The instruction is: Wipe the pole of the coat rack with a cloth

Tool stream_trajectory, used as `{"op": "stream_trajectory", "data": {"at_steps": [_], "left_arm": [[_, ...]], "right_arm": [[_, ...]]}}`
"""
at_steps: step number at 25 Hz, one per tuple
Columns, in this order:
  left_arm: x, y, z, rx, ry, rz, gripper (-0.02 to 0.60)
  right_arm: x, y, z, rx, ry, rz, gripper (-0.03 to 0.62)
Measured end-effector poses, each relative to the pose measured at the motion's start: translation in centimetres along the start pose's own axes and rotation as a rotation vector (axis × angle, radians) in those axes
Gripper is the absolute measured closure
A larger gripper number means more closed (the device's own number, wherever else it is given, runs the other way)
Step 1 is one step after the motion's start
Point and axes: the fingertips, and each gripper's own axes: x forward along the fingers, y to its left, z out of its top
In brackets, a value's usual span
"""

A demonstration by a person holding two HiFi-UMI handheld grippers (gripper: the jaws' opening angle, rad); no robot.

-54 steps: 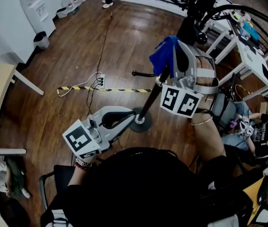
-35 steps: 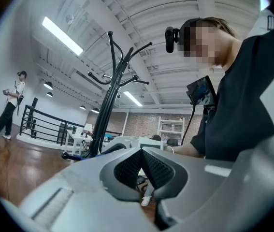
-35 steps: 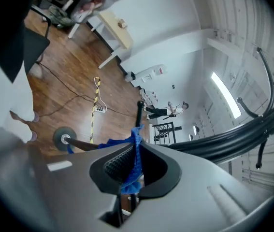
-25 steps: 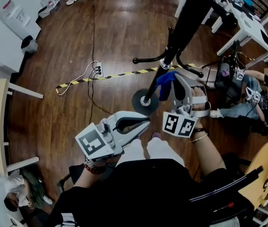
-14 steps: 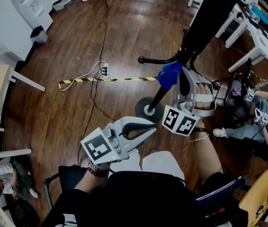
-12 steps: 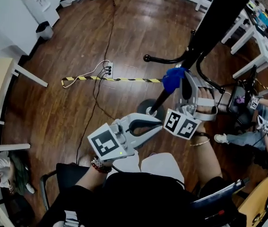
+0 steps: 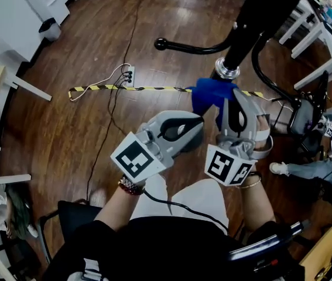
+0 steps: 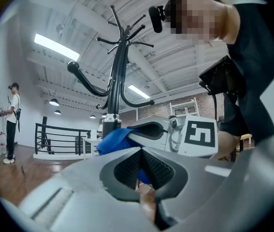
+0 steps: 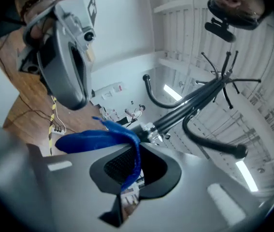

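Note:
The black coat rack pole point(image 7: 252, 23) rises at the upper right of the head view, with a metal collar point(image 7: 226, 69) and curved hooks point(image 7: 184, 47). My right gripper point(image 7: 226, 102) is shut on a blue cloth point(image 7: 209, 95), which sits just below the collar, beside the pole. In the right gripper view the cloth point(image 9: 96, 140) drapes out of the jaws, and the pole point(image 9: 191, 105) runs behind it. My left gripper point(image 7: 197, 123) is shut with nothing in it, close to the left of the cloth. The left gripper view shows cloth point(image 8: 113, 138) and pole point(image 8: 118, 81) ahead.
A power strip with cables point(image 7: 128, 75) and a strip of yellow-black tape point(image 7: 119, 88) lie on the wood floor. White tables point(image 7: 325, 17) stand at the right, where a person's legs point(image 7: 306, 165) show. A bin point(image 7: 48, 29) is at the upper left.
The right gripper has carried the cloth up the pole, from near the base to just under the collar. The left gripper has moved in close beside it.

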Motion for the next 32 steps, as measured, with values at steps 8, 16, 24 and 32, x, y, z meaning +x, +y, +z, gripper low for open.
{"op": "stream_trajectory", "data": {"at_steps": [8,16,24,32], "left_arm": [[1.4,2.1,-9.9,0.044,0.012,0.072,0.571],[3.5,2.1,-23.8,0.126,0.001,0.064,0.575],[0.9,2.5,-33.1,0.023,-0.1,0.088,0.575],[-0.5,2.9,-35.6,-0.041,-0.112,0.112,0.575]], "right_arm": [[-0.2,4.6,-3.3,0.151,-0.159,-0.015,0.571],[-0.8,15.1,-9.9,0.175,-0.233,-0.002,0.571],[-1.3,24.3,-14.2,0.229,-0.222,0.035,0.571],[-2.4,29.7,-19.8,0.502,-0.164,-0.01,0.571]]}}
